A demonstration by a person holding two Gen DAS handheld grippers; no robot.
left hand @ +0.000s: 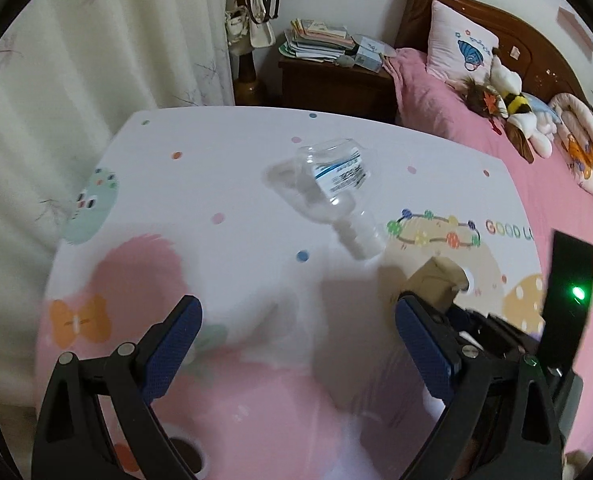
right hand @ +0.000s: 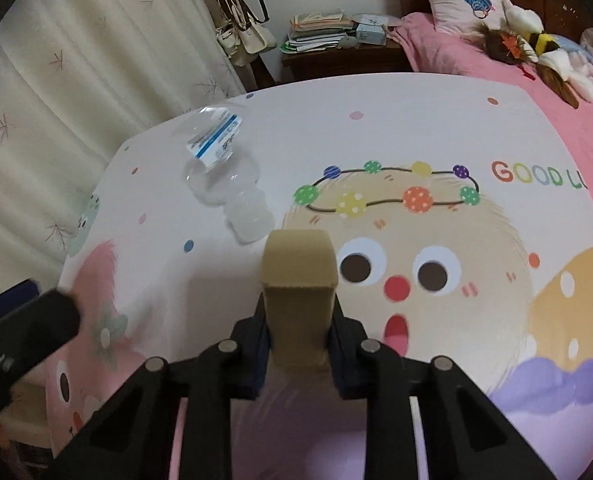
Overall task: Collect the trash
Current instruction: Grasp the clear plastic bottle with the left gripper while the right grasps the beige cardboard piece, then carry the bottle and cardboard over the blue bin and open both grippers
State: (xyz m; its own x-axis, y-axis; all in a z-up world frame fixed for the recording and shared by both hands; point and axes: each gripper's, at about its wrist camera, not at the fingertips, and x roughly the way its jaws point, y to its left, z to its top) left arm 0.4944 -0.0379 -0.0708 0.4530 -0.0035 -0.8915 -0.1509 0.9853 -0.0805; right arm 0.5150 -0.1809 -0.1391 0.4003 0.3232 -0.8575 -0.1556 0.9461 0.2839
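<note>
A clear, empty plastic bottle (left hand: 328, 192) (right hand: 220, 168) with a white-and-blue label lies on its side on the cartoon-print table cover (left hand: 236, 140) (right hand: 416, 120), cap end towards me. My left gripper (left hand: 298, 308) is open just short of the bottle, with nothing between its blue pads. My right gripper (right hand: 298, 320) is shut on a tan cardboard box (right hand: 298, 268) (left hand: 432, 280), which sticks out forward past the fingertips. It hovers just right of the bottle's cap. The right gripper's black housing (left hand: 568, 292) shows a green light in the left wrist view.
A cream curtain (left hand: 96, 60) hangs along the table's left edge. Behind the table stand a dark nightstand (left hand: 332, 80) stacked with books and a bed with a pink sheet (left hand: 536, 168), a pillow and plush toys. Bags hang in the corner (left hand: 252, 20).
</note>
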